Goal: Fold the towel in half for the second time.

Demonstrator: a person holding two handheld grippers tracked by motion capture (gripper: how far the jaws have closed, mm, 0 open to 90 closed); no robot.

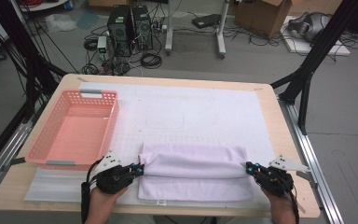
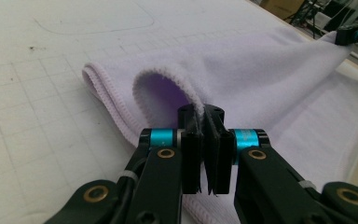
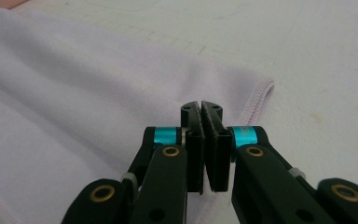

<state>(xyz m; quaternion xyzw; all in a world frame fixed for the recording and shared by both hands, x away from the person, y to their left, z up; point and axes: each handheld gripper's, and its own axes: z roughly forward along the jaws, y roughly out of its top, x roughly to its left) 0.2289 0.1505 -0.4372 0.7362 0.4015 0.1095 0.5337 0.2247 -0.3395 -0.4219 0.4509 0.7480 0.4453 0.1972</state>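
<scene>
A pale lilac towel lies folded lengthwise on the white mat near the table's front edge. My left gripper is at the towel's left end, shut on it. In the left gripper view the pads pinch a lifted, stitched edge of the towel, which curls into a small loop just beyond them. My right gripper is at the towel's right end, shut on the cloth there. In the right gripper view its jaws are pressed together over the towel, close to the hemmed corner. The right gripper holds the far corner slightly raised.
An empty pink plastic basket stands on the table's left side, just beyond my left gripper. The white gridded mat stretches bare behind the towel. Black frame posts, computer towers and cables stand on the floor past the table.
</scene>
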